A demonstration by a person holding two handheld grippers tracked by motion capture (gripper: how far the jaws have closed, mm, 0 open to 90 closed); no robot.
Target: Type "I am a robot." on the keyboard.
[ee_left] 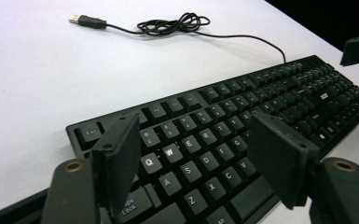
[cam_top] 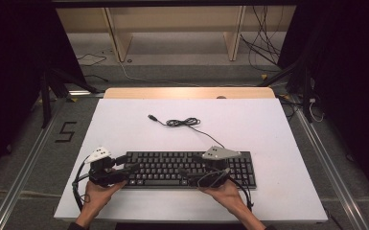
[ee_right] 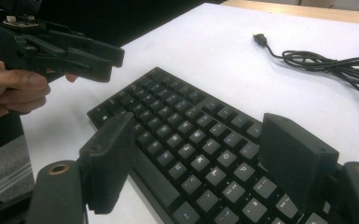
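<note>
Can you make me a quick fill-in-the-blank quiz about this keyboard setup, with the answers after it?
1. The black keyboard lies on a ____ table.
2. The keyboard's cable ends in a loose ____ plug.
3. The left gripper and the right gripper both have their jaws ____.
4. The left gripper hovers over the keyboard's ____ end.

Answers: white; USB; open; left
</note>
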